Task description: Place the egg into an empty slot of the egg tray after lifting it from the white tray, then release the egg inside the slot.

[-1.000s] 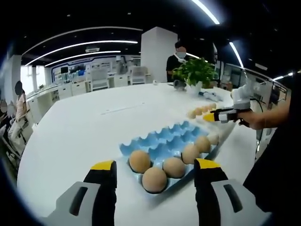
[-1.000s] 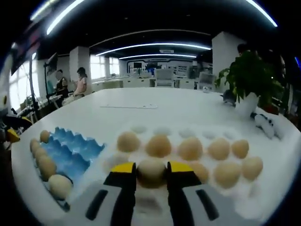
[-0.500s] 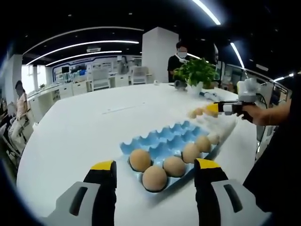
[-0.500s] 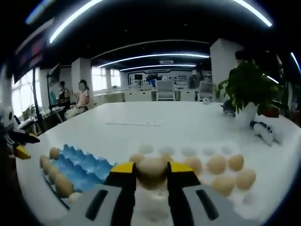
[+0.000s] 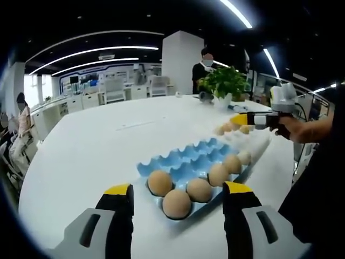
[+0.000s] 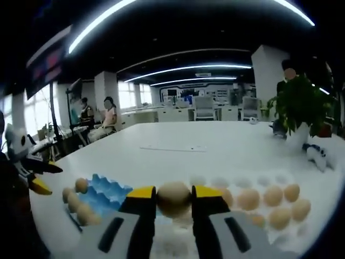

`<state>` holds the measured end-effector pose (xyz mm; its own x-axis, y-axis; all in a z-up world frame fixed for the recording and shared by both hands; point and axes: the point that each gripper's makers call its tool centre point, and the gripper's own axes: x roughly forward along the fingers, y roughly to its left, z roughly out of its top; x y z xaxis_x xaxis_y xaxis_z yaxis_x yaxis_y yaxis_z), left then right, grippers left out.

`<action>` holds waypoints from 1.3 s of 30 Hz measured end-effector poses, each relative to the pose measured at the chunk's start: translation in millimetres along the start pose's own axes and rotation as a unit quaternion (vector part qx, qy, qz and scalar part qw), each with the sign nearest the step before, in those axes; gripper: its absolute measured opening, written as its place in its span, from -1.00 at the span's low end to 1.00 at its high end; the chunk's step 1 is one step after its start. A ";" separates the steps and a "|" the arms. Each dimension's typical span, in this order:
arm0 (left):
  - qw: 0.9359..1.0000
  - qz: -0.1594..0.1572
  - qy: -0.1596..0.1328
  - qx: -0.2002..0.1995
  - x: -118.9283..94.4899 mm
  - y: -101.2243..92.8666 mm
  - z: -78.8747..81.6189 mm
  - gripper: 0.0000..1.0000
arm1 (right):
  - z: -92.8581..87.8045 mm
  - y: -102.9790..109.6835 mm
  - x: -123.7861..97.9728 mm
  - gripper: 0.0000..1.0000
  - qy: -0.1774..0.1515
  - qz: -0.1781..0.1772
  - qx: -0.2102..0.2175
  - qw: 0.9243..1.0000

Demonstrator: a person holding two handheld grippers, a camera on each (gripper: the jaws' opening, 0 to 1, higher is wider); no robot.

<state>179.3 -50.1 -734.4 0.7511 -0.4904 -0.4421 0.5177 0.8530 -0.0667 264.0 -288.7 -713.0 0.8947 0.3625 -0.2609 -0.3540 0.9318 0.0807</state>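
The egg point(image 6: 173, 198), clamped between the jaws of the right gripper point(image 6: 173, 200), hangs clear above the white tray point(image 6: 237, 236); which way its long axis lies cannot be told. The blue egg tray point(image 5: 186, 162), just beside it, holds eggs along its near edge, its farther slots empty. The left gripper point(image 5: 178, 195) hovers near it, jaws apart around nothing. Both trays lie on a white table point(image 5: 91, 156) in an open-plan office beside a potted plant point(image 5: 223, 83).

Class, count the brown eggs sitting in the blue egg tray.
6, along the blue egg tray's near edge. None looks hidden.
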 end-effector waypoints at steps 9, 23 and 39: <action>1.000 0.001 -0.002 -0.001 -1.6 1.6 0.7 0.35 | 2.0 30.4 9.1 -0.50 0.004 0.045 -0.014 0.999; 1.000 0.003 -0.006 -0.001 -2.5 3.3 2.0 0.36 | -2.5 80.4 23.4 -0.50 0.015 0.115 -0.025 0.993; 1.000 0.004 -0.002 -0.001 -4.0 2.1 0.5 0.35 | -14.3 145.0 43.7 -0.50 0.029 0.193 -0.038 0.980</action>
<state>177.6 -46.4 -732.4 0.7568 -0.4850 -0.4382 0.5110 0.8570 -0.0660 247.9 -138.1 -726.5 0.6735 0.6844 -0.2793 -0.6849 0.7199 0.1125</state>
